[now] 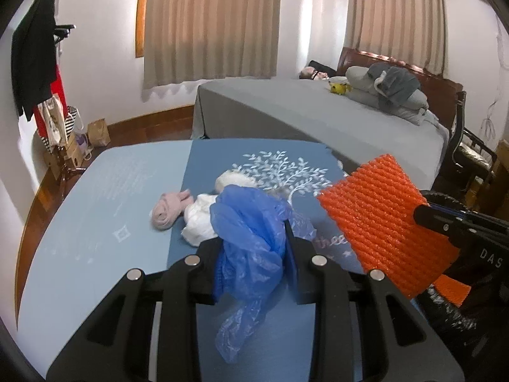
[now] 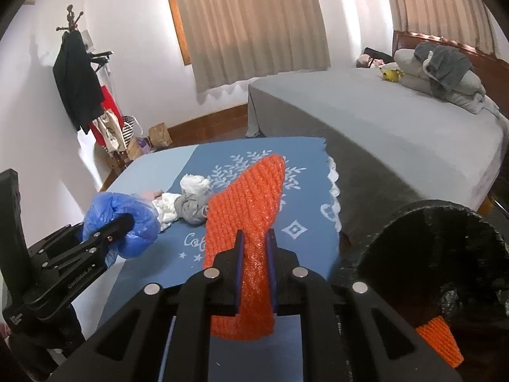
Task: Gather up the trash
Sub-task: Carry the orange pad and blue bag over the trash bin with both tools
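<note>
Trash is held clear of the blue tablecloth (image 1: pixel 95 191) for binning: a blue plastic bag (image 1: pixel 251 229) clamped in the left gripper (image 1: pixel 251 248), an orange foam net (image 2: pixel 251 222) pinched by the right gripper (image 2: pixel 254 248), beside the black-lined bin (image 2: pixel 445 254).

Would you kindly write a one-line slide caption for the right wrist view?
Right gripper clamps orange foam netting above the blue mat, beside the black trash bag.

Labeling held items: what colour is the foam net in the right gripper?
Bright orange foam net, clearest in the right wrist view.
</note>
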Motion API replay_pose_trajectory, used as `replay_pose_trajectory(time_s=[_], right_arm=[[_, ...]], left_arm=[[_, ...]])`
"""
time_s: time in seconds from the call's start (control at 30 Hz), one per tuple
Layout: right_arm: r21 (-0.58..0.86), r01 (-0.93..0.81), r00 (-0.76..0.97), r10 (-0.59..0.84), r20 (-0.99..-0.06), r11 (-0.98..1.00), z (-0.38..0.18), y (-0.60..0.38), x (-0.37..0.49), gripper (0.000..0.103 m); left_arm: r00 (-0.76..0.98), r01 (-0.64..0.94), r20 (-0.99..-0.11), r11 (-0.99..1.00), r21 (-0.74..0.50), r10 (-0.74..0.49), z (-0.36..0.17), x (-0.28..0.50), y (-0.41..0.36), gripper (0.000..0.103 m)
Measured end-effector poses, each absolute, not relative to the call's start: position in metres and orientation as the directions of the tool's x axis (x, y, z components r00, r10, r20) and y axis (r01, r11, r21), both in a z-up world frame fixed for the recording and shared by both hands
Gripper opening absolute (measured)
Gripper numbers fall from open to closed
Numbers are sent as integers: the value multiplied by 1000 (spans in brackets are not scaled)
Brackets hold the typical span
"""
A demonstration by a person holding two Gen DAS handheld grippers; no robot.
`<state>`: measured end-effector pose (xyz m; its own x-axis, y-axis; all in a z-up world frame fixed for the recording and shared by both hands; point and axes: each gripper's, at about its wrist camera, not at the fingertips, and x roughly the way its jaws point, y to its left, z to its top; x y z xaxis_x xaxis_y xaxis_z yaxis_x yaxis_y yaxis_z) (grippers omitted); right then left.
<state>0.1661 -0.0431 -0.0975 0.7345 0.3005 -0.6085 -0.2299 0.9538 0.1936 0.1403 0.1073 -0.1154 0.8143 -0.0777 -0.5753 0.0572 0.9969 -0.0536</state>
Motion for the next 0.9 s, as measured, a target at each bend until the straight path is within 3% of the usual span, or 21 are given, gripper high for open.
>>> replay_pose_trajectory(time_s=[0.9], right_arm=[[160,-37,824,120,-553,987,-66,-157,122,13]], left_arm=[[816,294,-499,953,-76,-292,-88,138,-20,29]])
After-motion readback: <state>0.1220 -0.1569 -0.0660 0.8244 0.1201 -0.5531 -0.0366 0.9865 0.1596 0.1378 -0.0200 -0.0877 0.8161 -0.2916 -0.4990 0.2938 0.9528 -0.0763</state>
